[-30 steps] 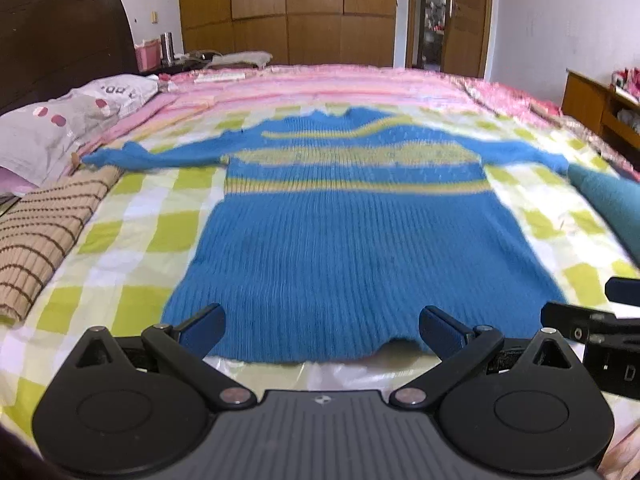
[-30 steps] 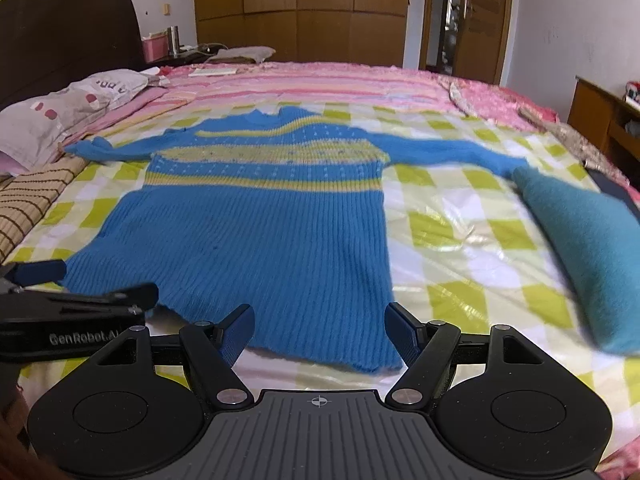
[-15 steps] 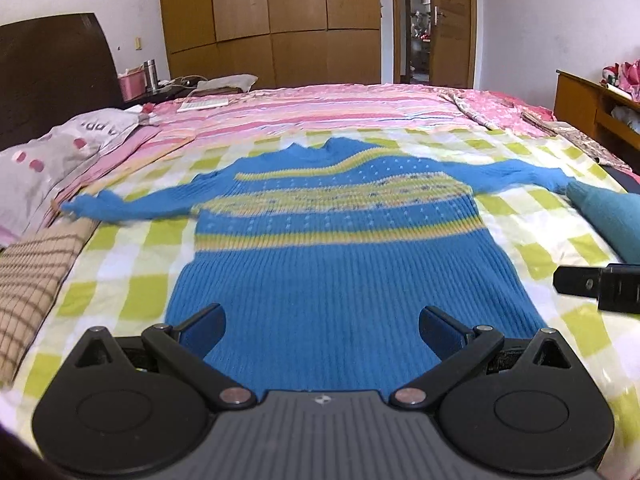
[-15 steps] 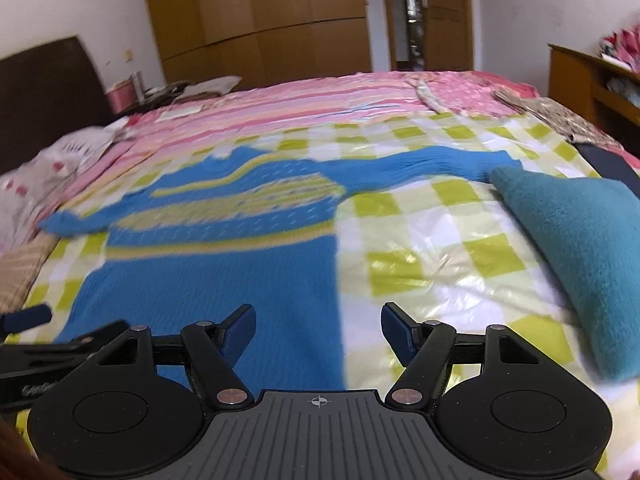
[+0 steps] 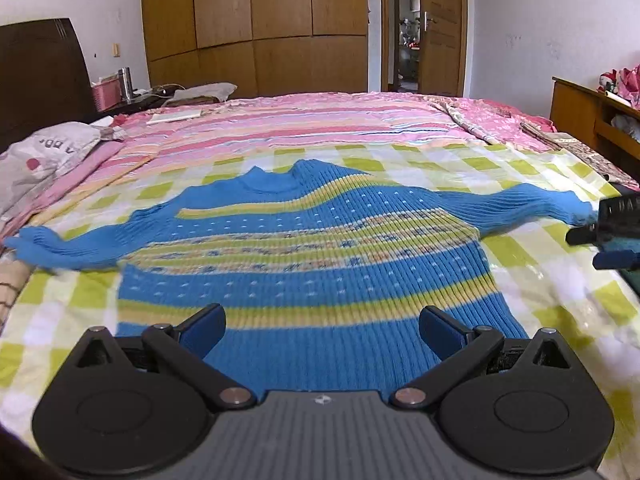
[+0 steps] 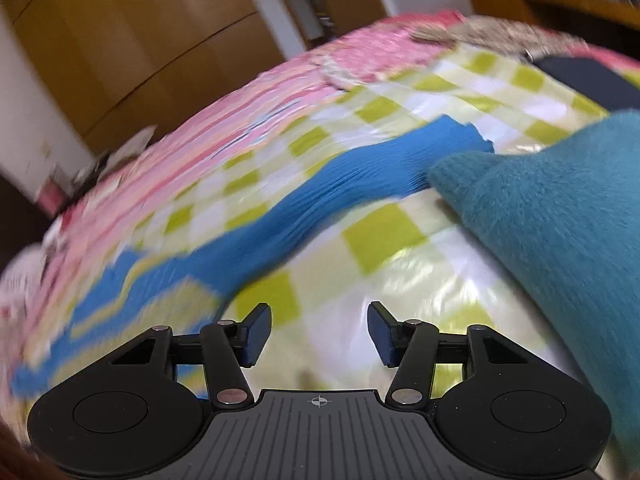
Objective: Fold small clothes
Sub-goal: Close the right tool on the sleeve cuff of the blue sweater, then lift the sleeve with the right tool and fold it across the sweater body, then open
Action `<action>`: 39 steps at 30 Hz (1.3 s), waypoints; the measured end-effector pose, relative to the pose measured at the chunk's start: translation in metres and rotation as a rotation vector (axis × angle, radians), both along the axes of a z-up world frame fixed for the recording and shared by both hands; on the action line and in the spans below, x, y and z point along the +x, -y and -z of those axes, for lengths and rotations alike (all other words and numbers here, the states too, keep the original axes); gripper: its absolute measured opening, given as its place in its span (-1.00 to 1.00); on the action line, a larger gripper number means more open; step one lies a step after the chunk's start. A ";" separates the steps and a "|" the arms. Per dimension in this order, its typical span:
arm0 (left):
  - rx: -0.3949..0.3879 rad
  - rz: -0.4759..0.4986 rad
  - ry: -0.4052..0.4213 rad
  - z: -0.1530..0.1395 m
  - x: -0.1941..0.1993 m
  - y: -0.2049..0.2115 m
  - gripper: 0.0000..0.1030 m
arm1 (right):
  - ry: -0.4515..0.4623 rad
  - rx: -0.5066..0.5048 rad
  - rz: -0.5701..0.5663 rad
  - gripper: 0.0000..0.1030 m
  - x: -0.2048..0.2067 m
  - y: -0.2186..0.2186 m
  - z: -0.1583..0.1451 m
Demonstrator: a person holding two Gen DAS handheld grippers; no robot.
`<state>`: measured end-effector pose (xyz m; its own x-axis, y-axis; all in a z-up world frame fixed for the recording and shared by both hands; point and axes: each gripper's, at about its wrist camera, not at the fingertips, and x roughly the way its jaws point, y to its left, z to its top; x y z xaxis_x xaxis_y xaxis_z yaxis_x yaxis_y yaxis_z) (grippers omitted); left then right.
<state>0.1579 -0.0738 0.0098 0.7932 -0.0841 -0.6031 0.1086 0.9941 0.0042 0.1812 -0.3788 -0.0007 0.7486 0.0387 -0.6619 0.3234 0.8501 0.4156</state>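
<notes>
A blue knitted sweater with yellow stripes lies flat on the green-checked bedspread, both sleeves spread out. My left gripper hovers open over the sweater's lower body, nothing between its fingers. The right gripper shows at the right edge of the left wrist view, close to the right sleeve's cuff. In the tilted, blurred right wrist view, the right gripper is over bare bedspread with its jaws closing and nothing between them. The right sleeve runs across ahead of it.
A teal folded garment lies beside the right cuff. A pink striped blanket covers the far half of the bed. Pillows and a dark headboard stand at the left, a wooden wardrobe behind, a wooden dresser at the right.
Both grippers moved from the sweater's hem up the bed. The right one swung right toward the right sleeve, rolled sideways, and its jaws narrowed. The left one stayed open.
</notes>
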 end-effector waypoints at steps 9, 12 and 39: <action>-0.006 0.004 0.009 0.016 0.030 0.008 1.00 | 0.045 0.215 0.192 0.01 0.056 0.058 0.027; -0.001 -0.008 0.023 0.019 0.034 0.009 1.00 | 0.067 0.265 0.268 0.01 0.063 0.072 0.033; 0.062 -0.108 0.036 0.019 0.020 -0.034 1.00 | 0.280 0.063 0.072 -0.79 0.079 -0.004 -0.040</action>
